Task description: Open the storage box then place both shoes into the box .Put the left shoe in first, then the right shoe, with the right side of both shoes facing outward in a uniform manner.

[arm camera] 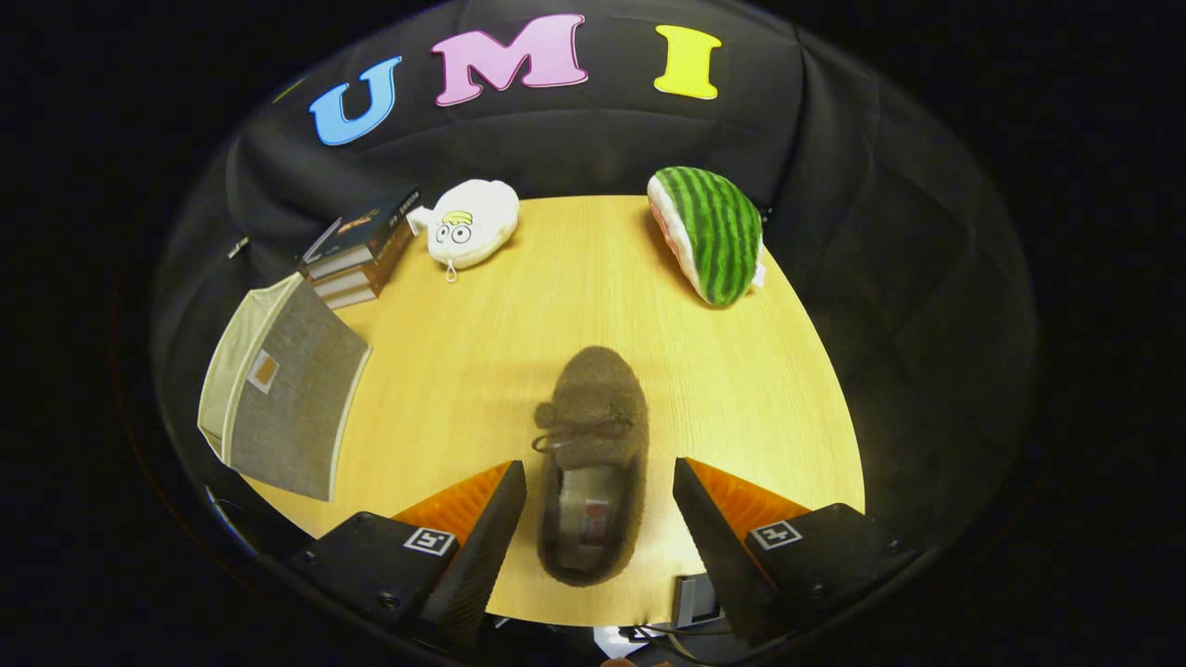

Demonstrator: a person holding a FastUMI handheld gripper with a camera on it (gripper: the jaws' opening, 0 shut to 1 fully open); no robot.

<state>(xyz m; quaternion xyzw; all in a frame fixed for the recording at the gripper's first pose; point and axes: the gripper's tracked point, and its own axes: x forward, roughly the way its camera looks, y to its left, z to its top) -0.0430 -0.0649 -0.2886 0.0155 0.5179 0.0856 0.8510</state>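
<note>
Lying on the wooden table (760, 389), a brown fuzzy shoe (593, 463) with lace bow, toe pointing far, heel near. Gripper (599, 482) with jaws apart, one finger each side of the shoe, not touching. Far left, a grey fabric storage box (283, 398), tilted, inside hidden. Beyond: books (357, 255), white plush (473, 222), watermelon plush (713, 232).

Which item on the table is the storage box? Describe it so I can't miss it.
On the wooden table, look beyond the left finger of the open gripper, near the stacked books. The storage box is the grey fabric cube with a small tag, unlike the plush toys.
</note>
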